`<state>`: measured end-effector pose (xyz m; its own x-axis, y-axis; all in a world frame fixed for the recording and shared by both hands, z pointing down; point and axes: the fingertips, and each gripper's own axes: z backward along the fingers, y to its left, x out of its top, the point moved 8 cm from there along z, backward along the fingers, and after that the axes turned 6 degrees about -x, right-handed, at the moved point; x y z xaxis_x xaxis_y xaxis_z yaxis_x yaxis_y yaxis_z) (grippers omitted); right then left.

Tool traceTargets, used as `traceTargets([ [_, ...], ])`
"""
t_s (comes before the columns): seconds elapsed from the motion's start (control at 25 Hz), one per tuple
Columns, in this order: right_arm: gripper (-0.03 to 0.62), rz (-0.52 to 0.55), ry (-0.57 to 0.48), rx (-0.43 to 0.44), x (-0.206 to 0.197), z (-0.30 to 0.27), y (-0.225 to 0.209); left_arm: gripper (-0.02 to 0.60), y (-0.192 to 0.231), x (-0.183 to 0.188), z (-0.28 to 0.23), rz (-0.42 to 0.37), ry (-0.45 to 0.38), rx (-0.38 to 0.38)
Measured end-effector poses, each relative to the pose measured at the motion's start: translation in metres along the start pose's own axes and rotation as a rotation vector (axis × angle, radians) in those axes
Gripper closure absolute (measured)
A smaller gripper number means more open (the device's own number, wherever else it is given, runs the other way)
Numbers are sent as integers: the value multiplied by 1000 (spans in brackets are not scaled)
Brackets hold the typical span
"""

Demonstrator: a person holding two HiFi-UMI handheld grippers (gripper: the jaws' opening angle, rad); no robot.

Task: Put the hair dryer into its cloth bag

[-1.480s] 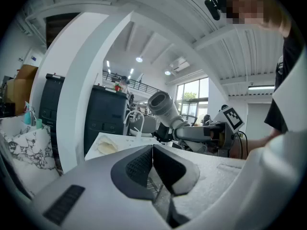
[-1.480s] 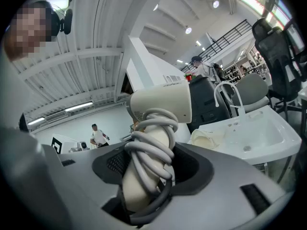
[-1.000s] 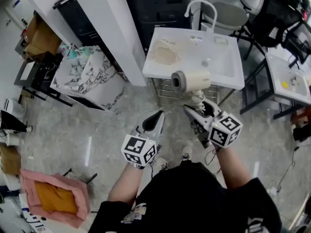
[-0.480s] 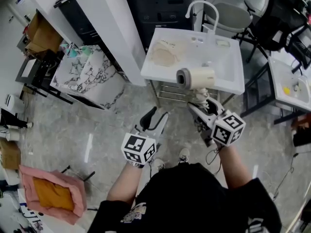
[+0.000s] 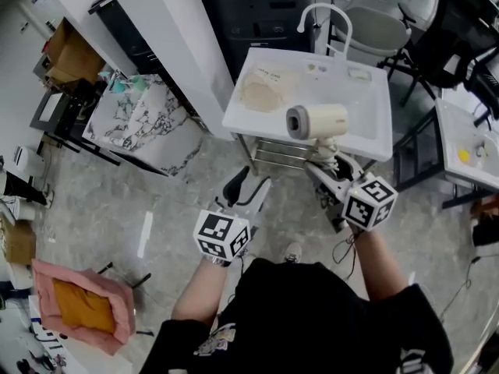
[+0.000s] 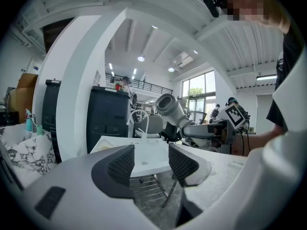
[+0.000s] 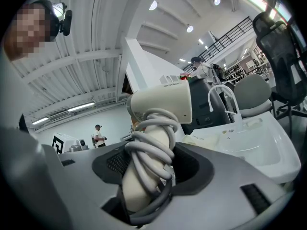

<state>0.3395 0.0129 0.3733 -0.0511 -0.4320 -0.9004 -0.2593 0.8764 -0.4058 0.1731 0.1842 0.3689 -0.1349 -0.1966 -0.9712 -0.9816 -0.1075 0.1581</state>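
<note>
Grip check, right gripper: jaws half closed on the handle of the cream plastic hair dryer. The pads clamp over the grey cord wound in several turns round that handle. Barrel lies roughly level in the head view, its open end facing left. The dryer hangs in the air over the near edge of the white moulded tabletop, not touching it.

Left gripper: jaws opening, already wide, with nothing between them. It is held level, short of the table and to the left of the dryer.

Flat beige cloth bag lies limp at the far left of the tabletop, well apart from the dryer. I cannot tell which way its mouth faces.

Handling, judged:
- The dryer is a rigid shell, moderately heavy and top-heavy at the barrel. Held by the handle alone, it will want to swing.
- Smooth plastic is slippery. The cord turns give the pads some bite but can shift or unwind, so the present hold is fair, not firm.
- The bag is soft and will collapse. The free left gripper should pinch one lip of the mouth and lift it open.
- Barrel-first entry seems easiest.
</note>
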Motion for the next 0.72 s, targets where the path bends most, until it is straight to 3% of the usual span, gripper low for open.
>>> traceTargets([
  [0.36, 356, -15, 8, -8, 9, -19, -23, 364, 21, 10, -17, -4, 13, 21],
  [0.72, 356, -19, -2, -50, 15, -63, -19, 357, 76, 12, -21, 6, 7, 0],
])
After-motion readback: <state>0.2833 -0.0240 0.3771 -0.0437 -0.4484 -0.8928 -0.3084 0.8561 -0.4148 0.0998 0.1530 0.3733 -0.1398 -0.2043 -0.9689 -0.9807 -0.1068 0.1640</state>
